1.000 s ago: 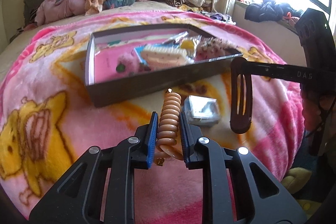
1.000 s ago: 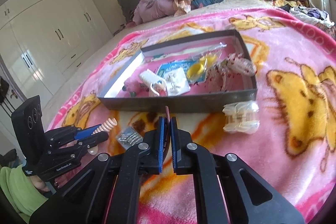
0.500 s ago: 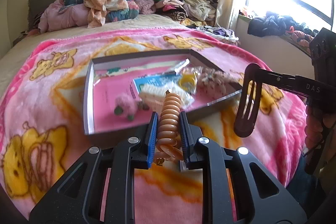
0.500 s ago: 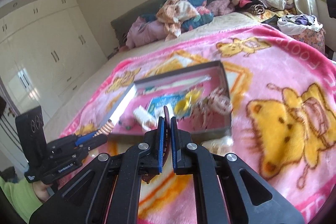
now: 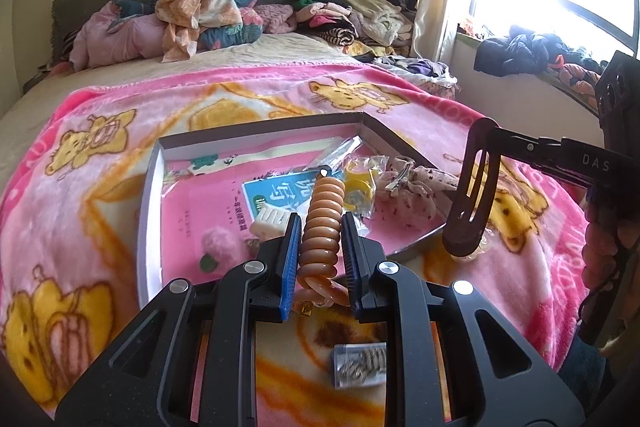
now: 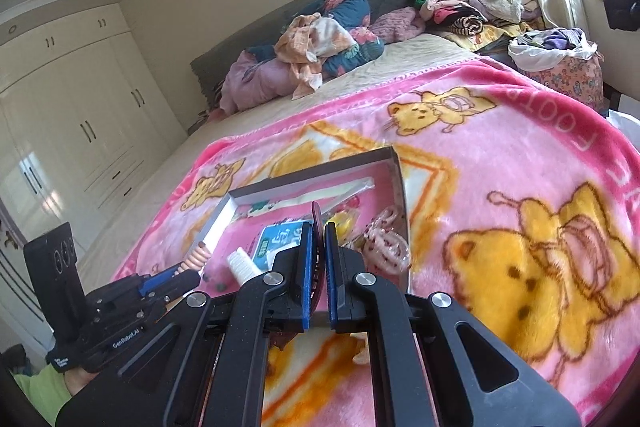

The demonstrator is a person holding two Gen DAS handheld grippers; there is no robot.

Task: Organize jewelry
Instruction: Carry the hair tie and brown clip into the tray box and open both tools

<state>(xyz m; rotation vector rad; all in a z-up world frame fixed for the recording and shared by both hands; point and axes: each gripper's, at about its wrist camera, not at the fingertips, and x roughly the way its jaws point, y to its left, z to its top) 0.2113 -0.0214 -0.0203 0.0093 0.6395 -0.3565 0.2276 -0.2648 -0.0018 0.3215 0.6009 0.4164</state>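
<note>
My left gripper (image 5: 320,219) is shut on a tan spiral hair coil (image 5: 326,195), which sticks up between the blue pads. It hovers over the near edge of a shallow dark box (image 5: 154,195) lying on the pink blanket. My right gripper (image 6: 319,227) is shut on a flat dark brown hair clip (image 6: 315,211), seen edge-on here. In the left wrist view that clip (image 5: 472,195) hangs down from the right gripper (image 5: 516,143) above the box's right corner. From the right wrist view, the left gripper (image 6: 188,269) with the coil (image 6: 199,254) is at the lower left.
The box (image 6: 312,173) holds a blue card (image 5: 276,193), a yellow piece in a clear bag (image 5: 358,187), a pink pom-pom (image 5: 218,247), a white clip and a dotted scrunchie (image 5: 416,195). A small clear packet (image 5: 360,363) lies on the blanket below the left gripper. Clothes are piled at the headboard (image 5: 192,15).
Both grippers have risen and moved forward over the box with their items still held. The clear packet that lay ahead of the left gripper is now beneath it.
</note>
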